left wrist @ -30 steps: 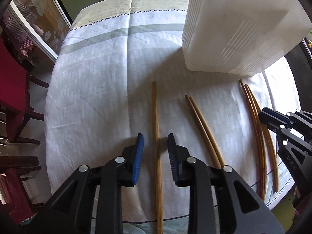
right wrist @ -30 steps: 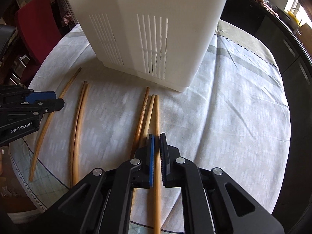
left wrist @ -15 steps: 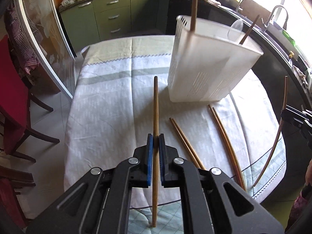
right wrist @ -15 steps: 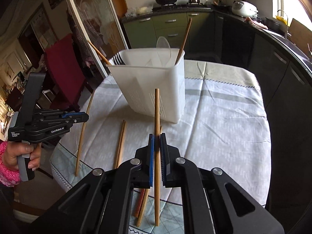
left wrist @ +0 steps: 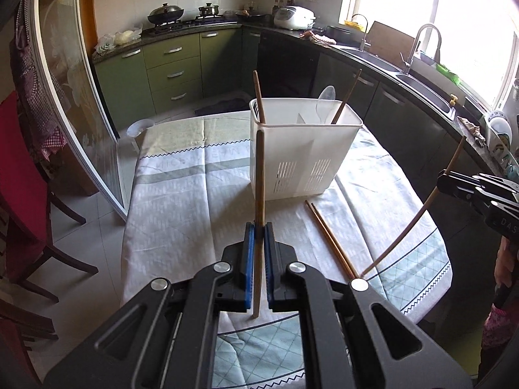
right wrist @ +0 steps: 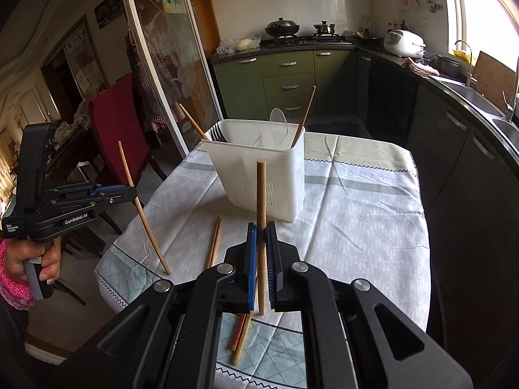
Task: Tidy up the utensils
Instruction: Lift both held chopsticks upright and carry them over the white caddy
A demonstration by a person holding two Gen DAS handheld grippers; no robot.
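Chopsticks (right wrist: 215,241) near holder (right wrist: 259,175); another pair (right wrist: 241,337), perhaps, only right view.

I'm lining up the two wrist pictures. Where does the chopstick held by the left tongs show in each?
Left wrist view: chopstick runs up the centre, clamped in the left tongs, its tip over the white utensil holder.
Right wrist view: same chopstick slants at left, gripped by the left tongs.
Shared landmark: the white utensil holder on the table.
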